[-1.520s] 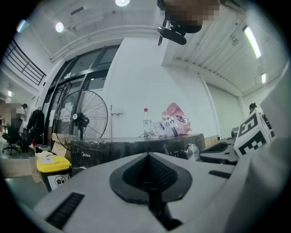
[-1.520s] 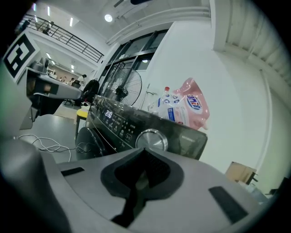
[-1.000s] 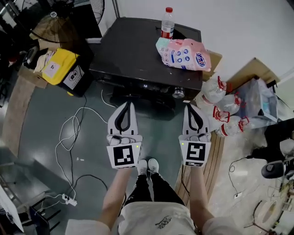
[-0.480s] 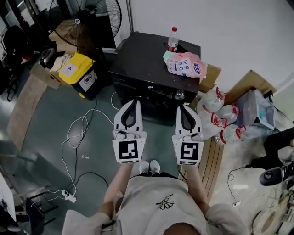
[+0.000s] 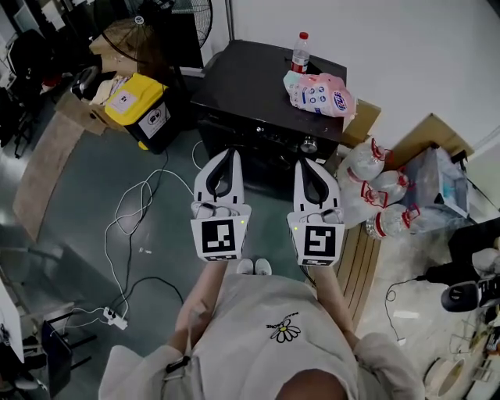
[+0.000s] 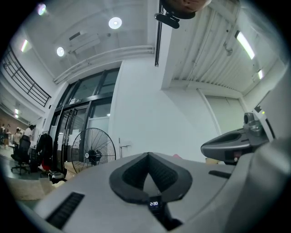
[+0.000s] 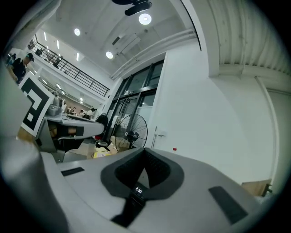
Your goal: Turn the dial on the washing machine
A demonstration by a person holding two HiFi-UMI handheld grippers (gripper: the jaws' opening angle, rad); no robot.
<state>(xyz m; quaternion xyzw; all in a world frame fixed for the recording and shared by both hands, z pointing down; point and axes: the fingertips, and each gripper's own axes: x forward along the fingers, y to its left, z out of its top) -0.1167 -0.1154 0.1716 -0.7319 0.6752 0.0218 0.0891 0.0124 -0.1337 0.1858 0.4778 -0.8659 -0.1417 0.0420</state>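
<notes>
The black washing machine (image 5: pixel 242 86) stands ahead of me against the white wall. Its silver dial (image 5: pixel 309 144) sits on the front panel, towards the right. My left gripper (image 5: pixel 230 153) is held upright in front of the machine's front edge, shut and holding nothing. My right gripper (image 5: pixel 305 162) is held beside it, just below the dial and apart from it, also shut and holding nothing. In the left gripper view the gripper's tips (image 6: pixel 148 154) meet, with a small lit display (image 6: pixel 154 204) below them. The right gripper view shows its tips (image 7: pixel 145 149) meeting the same way.
A plastic bottle (image 5: pixel 300 50) and a pink packet (image 5: pixel 319 91) lie on the machine's top. A yellow-lidded bin (image 5: pixel 134 108) and a fan (image 5: pixel 195 12) stand to the left. Packs of water bottles (image 5: pixel 376 195) lie to the right. Cables (image 5: pixel 129 226) and a power strip (image 5: pixel 116 316) cross the floor.
The head view has drawn back, so the machine sits higher and smaller in the picture. Both grippers stay shut and have come a little closer together.
</notes>
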